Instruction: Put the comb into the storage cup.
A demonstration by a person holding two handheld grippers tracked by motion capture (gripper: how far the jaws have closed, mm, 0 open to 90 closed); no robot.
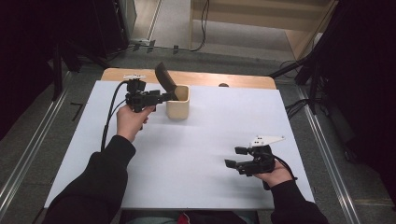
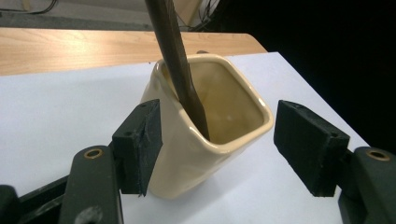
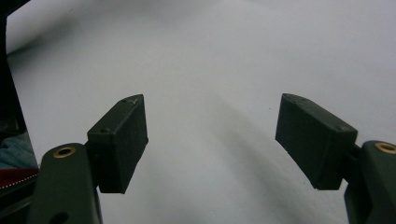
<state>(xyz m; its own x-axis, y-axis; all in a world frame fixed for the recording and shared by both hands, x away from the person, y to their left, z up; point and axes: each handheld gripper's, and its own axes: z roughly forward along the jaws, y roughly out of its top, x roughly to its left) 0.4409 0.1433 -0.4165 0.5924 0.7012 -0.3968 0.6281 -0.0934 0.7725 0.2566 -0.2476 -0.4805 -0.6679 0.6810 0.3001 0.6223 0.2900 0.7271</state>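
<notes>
We are bracketing the holder at the upper centre of the white table.

We are looking across the white tabletop (image 1: pixel 196 154); on it, the cream glazed ceramic square holder (image 1: pixel 178 102) is standing upright, and a dark brown flat-handled utensil (image 1: pixel 166 80) is leaning inside toward the upper left. Our left gripper (image 2: pixel 217 144) is sitting with jaws spread, one pad touching or almost touching the holder's left wall, the other off to the right. Our right gripper (image 3: pixel 212 140) is waiting at the lower right, jaws spread over bare table. In our judgement, we are best centring the jaws before closing, keeping the holder from tipping. We are reading no brand or writing anywhere.
</notes>
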